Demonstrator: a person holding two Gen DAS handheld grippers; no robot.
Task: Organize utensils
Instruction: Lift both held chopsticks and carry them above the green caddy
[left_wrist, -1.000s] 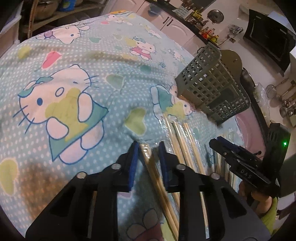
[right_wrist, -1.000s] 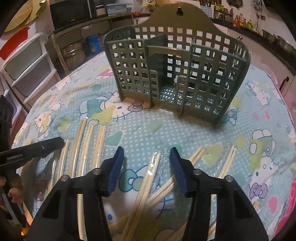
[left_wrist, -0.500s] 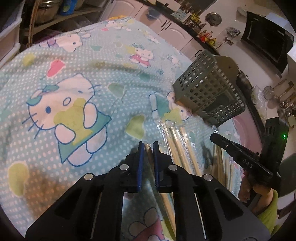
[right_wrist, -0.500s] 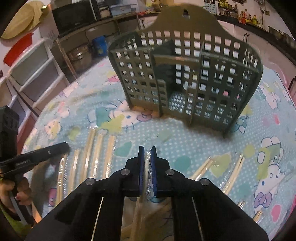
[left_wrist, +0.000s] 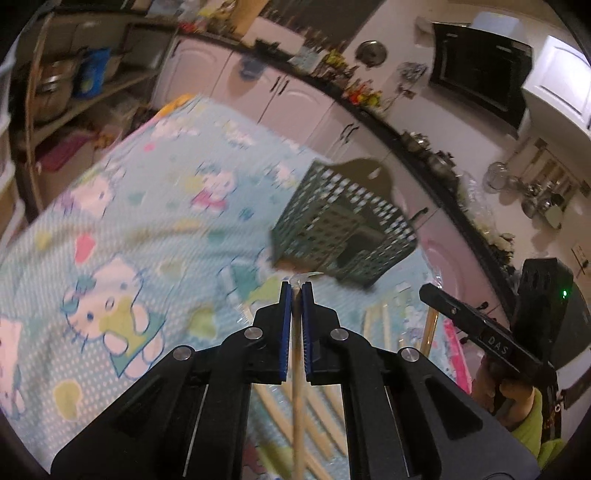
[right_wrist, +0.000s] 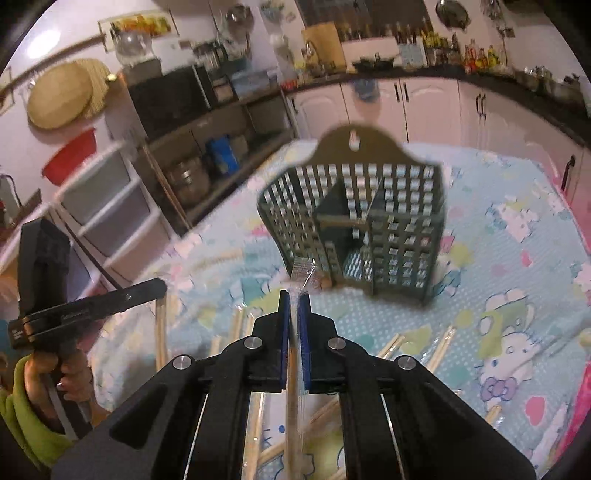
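Chopsticks are what both grippers hold. The left gripper (left_wrist: 294, 291) has its two blue pads squeezed tight on one wrapped pair of chopsticks (left_wrist: 296, 387). The stick runs back between the black fingers toward the camera, and a bit of clear wrap pokes out past the tips. The right gripper (right_wrist: 294, 295) is pinched shut in the same way on another wrapped pair (right_wrist: 293, 398), and its crinkly clear wrap end (right_wrist: 304, 271) sticks up in front of the tips. Its jaws have just been closing, with the pair between them. The left jaws have been closing too, on their own pair.

Both held pairs hang above the tablecloth (left_wrist: 122, 236), which is light blue with white dots and cartoon cats. More wrapped chopsticks (right_wrist: 441, 345) lie flat on the cloth below and beside the grippers, some to the left and some to the right.

The green utensil basket (right_wrist: 402, 221) stands upright on the cloth, past the fingertips. It has holes all over, a tall back with a hanging hole, and walls inside that split it into parts. It looks blurry.

In the right wrist view, the left gripper shows at the left edge, held by a hand (right_wrist: 72, 373) with a green sleeve. Kitchen cupboards (right_wrist: 436, 107) and shelves stand behind the table.
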